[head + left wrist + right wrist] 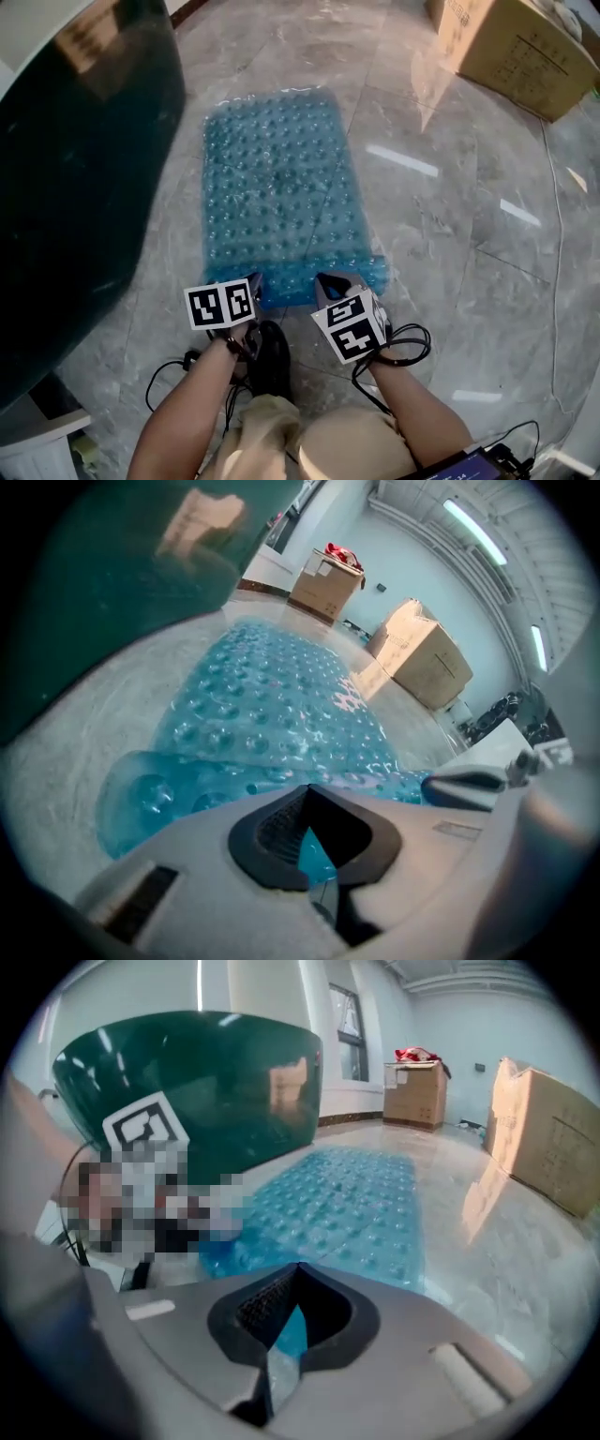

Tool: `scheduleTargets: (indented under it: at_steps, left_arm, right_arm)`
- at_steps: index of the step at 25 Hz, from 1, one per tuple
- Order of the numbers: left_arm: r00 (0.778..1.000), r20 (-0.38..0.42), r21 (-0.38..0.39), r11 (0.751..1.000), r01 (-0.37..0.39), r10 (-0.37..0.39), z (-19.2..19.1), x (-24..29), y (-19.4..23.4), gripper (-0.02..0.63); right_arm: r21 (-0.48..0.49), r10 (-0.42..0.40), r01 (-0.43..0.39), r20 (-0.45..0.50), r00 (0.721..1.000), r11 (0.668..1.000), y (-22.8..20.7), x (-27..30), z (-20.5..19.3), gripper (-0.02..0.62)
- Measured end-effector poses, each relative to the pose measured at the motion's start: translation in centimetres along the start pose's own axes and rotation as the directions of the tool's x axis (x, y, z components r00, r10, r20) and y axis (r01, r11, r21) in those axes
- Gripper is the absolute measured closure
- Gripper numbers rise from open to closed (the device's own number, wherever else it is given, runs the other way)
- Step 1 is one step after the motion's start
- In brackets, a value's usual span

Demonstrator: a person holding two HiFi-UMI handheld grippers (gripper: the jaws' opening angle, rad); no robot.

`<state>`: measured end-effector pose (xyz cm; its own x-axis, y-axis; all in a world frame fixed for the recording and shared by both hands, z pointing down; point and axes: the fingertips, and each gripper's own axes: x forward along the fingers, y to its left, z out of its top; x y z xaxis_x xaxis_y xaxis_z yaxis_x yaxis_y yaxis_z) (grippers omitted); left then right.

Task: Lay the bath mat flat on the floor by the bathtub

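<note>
**Here, both my tongs pinch the blue mat**

The big dark green bathtub [75,187] is on my left. The shiny gray floor [450,234] spreads out all around. The bumpy blue bath mat [281,178] lies on the floor just beside the bathtub. It is mostly flat, but the edge near me curls up. A brown cardboard box [516,42] stands well apart from it. My left tongs [251,284] are closed tight on that near edge. My right tongs [328,279] pinch it too, closer to the mat's right corner.
</note>
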<state>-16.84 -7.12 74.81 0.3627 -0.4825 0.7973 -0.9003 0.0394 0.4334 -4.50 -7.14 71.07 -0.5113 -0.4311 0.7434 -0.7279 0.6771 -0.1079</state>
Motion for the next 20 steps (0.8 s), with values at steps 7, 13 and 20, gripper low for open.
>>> scheduleTargets:
  at_steps: [7, 13, 20]
  left_arm:
    - [0.999, -0.028, -0.003, 1.0, 0.029, -0.029, -3.6, -1.5, -1.0, 0.603]
    - [0.994, 0.0, 0.002, 0.994, 0.111, -0.111, -3.9, -6.3, -3.6, 0.601]
    - [0.997, 0.04, -0.012, 0.997, 0.073, -0.072, -4.0, -7.4, -0.5, 0.601]
  right_arm:
    - [-0.026, -0.08, 0.078, -0.078, 0.994, 0.997, -2.6, 1.7, -0.3, 0.586]
    - [-0.084, -0.127, 0.12, -0.081, 0.989, 0.989, -1.1, 1.0, -3.8, 0.588]
    - [-0.08, -0.128, 0.123, -0.061, 0.99, 0.989, 3.4, -1.0, -5.6, 0.588]
